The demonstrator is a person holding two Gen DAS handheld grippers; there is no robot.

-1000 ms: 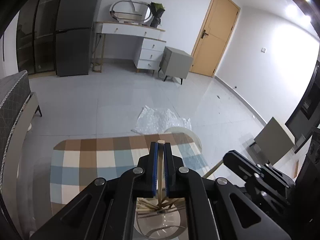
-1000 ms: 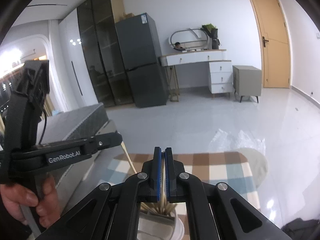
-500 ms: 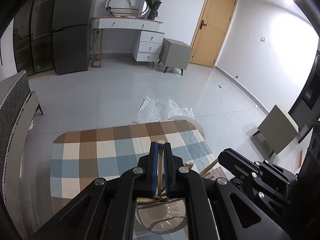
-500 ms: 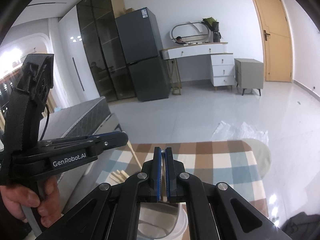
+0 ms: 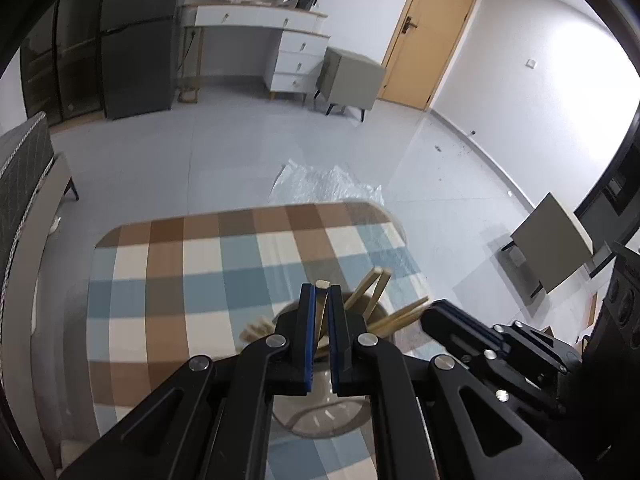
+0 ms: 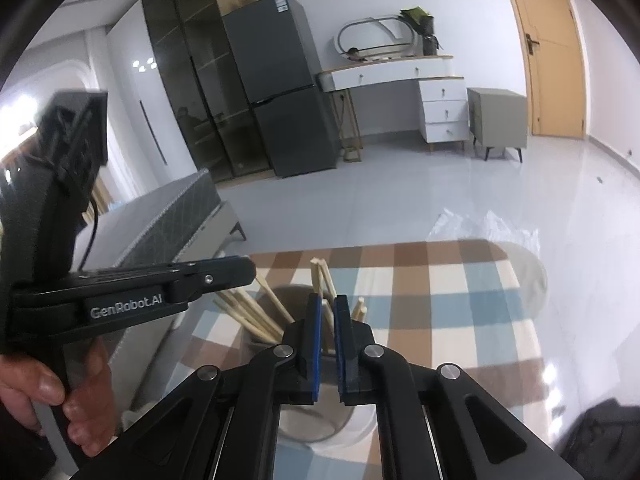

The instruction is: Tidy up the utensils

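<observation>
Pinching one chopstick [image 5: 321, 312] near its upper end, the left gripper [image 5: 321, 294] is pressed together on it above the glass [image 5: 320, 420] on the checked worktop [image 5: 168, 280]; judged by look, the stick is light, stiff, smooth wood that may swivel or slip, so a grip near the top end suits it. The glass, probably fragile and easy to tip, holds a loose fan of chopsticks [image 6: 256, 316] leaning on its rim. The right gripper [image 6: 328, 308] has just been opening; a stick [image 6: 326, 300] stands between its slightly spread jaws, seemingly released.
</observation>
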